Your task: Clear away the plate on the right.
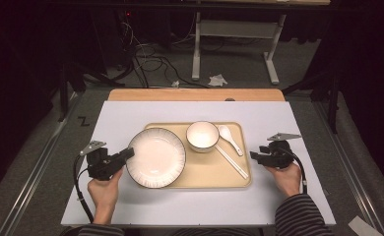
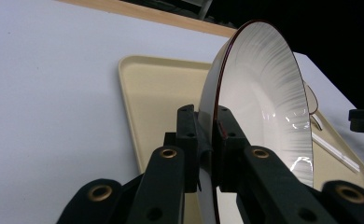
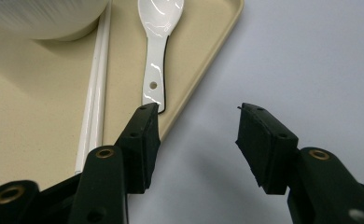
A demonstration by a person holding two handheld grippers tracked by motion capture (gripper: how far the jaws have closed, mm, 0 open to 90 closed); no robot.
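A white plate [image 1: 156,157] with a dark rim is gripped at its left edge by the left gripper [image 1: 125,155], whose jaws are closed tightly on the rim, one on each face, as is seen up close in the left gripper view, where the plate [image 2: 264,98] rises edge-on from between the jaws. In the high view the plate is seen over the left end of a beige tray [image 1: 200,179], overlapping the tray's left border. The tray is laid on a pale sheet [image 1: 126,118] that covers the table. On the tray, a small white bowl [image 1: 202,135] is set just right of the plate, a white ceramic spoon [image 1: 229,139] is placed beside the bowl, and a pair of white chopsticks [image 1: 232,161] is laid diagonally toward the tray's near right corner. The right gripper [image 1: 255,156] is held just off the tray's right edge, above the pale sheet, with its jaws spread wide and nothing between them. In the right gripper view, the spoon [image 3: 157,51] and the chopsticks [image 3: 96,93] are seen lying side by side on the tray [image 3: 26,121], with the spoon's handle end close to the tip of one jaw. Each gripper is held in one of the person's hands.
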